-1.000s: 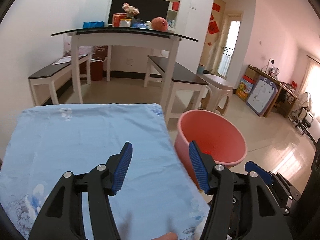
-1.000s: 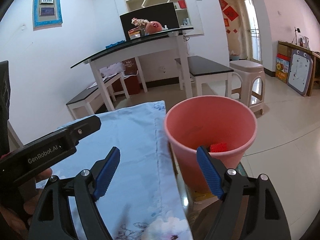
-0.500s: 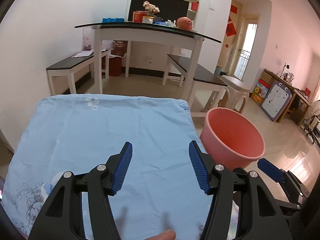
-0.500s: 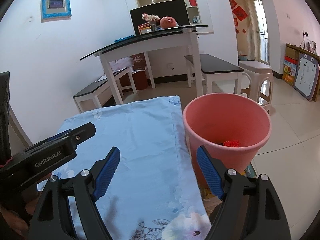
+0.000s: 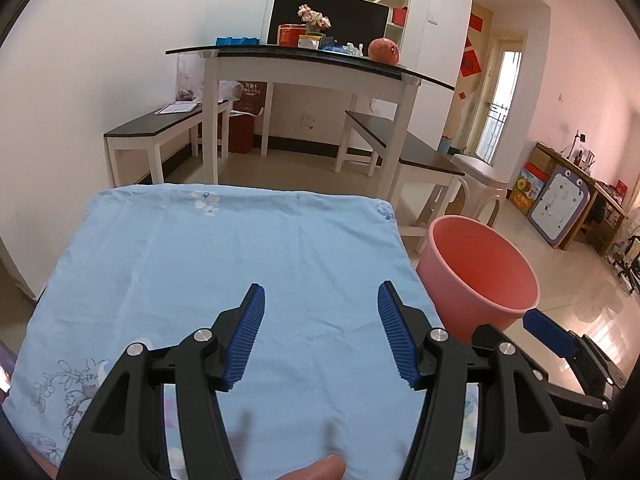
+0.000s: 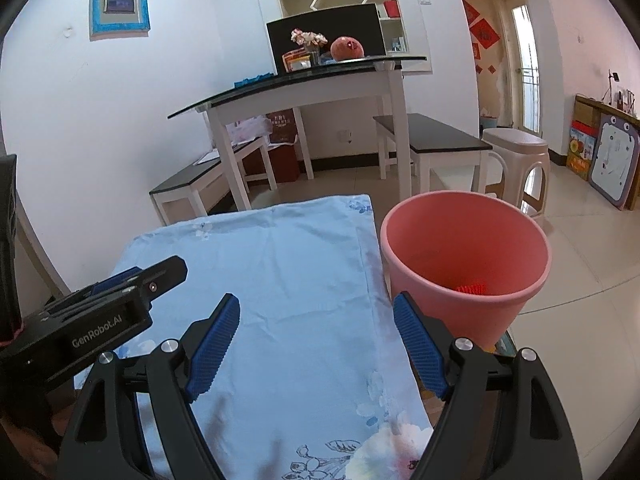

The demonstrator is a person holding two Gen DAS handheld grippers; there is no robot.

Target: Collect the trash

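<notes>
A pink bin (image 5: pixel 478 270) stands on the floor at the right edge of a table covered with a light blue floral cloth (image 5: pixel 240 264). In the right wrist view the bin (image 6: pixel 464 264) holds a red piece of trash (image 6: pixel 472 289) at its bottom. My left gripper (image 5: pixel 320 332) is open and empty above the cloth. My right gripper (image 6: pixel 316 348) is open and empty over the cloth's right edge, beside the bin. The left gripper's body (image 6: pixel 100 320) shows at the left of the right wrist view. No loose trash shows on the cloth.
A white dining table (image 5: pixel 304 68) with a pomegranate (image 5: pixel 383 50), flowers and boxes stands ahead, with dark-topped benches (image 5: pixel 400 148) either side. A plastic stool (image 6: pixel 516 160) stands right of the bin. Boxes and a whiteboard (image 5: pixel 558 208) line the far right wall.
Both grippers have drawn back and to the left from the bin, so more of the cloth shows. Both stayed open and empty.
</notes>
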